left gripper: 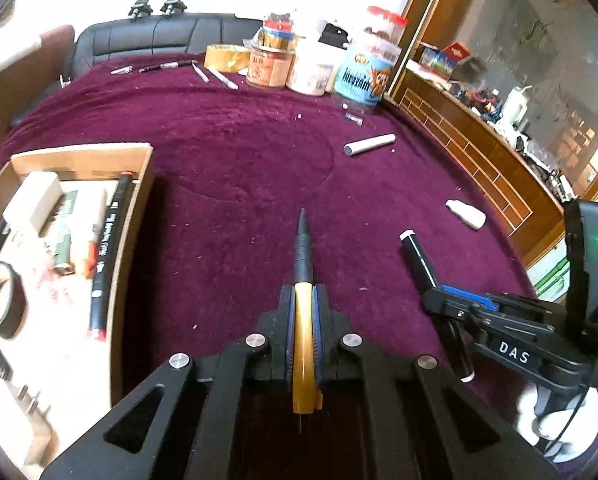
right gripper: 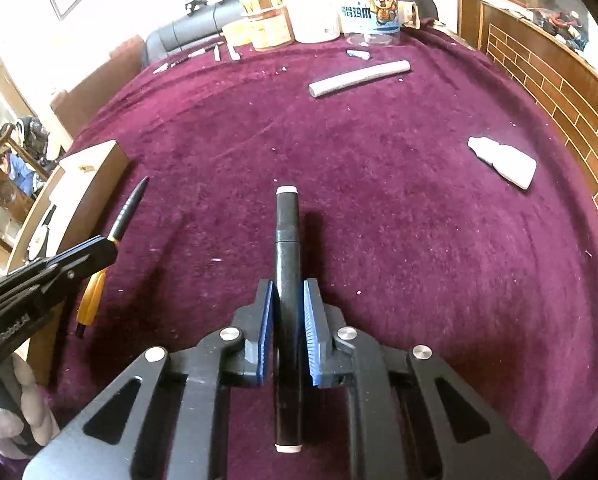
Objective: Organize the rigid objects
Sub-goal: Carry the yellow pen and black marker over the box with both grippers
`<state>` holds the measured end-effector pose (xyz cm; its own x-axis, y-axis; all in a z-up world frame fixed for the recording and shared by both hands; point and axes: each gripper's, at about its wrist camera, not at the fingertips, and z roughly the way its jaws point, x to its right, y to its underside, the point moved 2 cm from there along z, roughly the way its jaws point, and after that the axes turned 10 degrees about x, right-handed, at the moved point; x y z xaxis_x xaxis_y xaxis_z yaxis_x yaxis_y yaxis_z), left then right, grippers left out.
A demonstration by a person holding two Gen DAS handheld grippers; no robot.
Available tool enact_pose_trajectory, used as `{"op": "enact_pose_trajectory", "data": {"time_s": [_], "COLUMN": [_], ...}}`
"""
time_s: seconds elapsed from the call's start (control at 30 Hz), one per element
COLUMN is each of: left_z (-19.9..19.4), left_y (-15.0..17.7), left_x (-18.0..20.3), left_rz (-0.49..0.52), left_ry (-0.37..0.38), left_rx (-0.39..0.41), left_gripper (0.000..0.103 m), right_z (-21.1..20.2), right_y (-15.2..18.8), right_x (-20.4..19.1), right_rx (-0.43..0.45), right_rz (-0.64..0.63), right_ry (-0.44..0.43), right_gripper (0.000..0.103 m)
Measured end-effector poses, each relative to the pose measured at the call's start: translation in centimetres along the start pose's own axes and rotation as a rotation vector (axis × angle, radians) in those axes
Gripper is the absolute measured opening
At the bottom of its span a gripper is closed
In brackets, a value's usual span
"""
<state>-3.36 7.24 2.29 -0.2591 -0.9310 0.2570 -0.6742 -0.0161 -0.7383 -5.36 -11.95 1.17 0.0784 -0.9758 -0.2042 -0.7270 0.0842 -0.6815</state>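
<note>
Left gripper (left gripper: pixel 303 300) jaws pinch the yellow pen (left gripper: pixel 304 332); right gripper (right gripper: pixel 287 312) jaws pinch the black marker (right gripper: pixel 286 280). Carry each level over the cardboard box (left gripper: pixel 133 240) before releasing.

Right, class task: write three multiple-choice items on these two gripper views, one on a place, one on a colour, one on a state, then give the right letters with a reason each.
1. Where is the cardboard box?
A. to the left gripper's left
B. beside the jars
C. under the right gripper

2. What colour is the barrel of the pen in the left gripper?
A. green
B. yellow
C. white

3. How is the black marker?
A. lying on the cloth
C. inside the box
B. clamped in the right gripper

Answers: 1 A, it fills the left-wrist view's left edge. 2 B, amber-yellow shows between the pads. 3 B, the blue pads close on it.
</note>
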Motion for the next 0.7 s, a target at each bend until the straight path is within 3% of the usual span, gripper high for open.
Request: {"op": "enact_pose_trajectory", "data": {"time_s": [0.7], "left_z": [-8.0], "left_y": [0.7], "left_x": [-2.6], "left_rz": [-0.023], "left_ry": [-0.054], "left_rx": [0.115], "left_gripper": [0.006], "right_z": [-4.5], "right_y": [-0.8], "right_x": [-8.9], "right_rx": [0.064], "right_rz": [-0.098], "right_ry": [-0.082], "right_gripper": [0.013]}}
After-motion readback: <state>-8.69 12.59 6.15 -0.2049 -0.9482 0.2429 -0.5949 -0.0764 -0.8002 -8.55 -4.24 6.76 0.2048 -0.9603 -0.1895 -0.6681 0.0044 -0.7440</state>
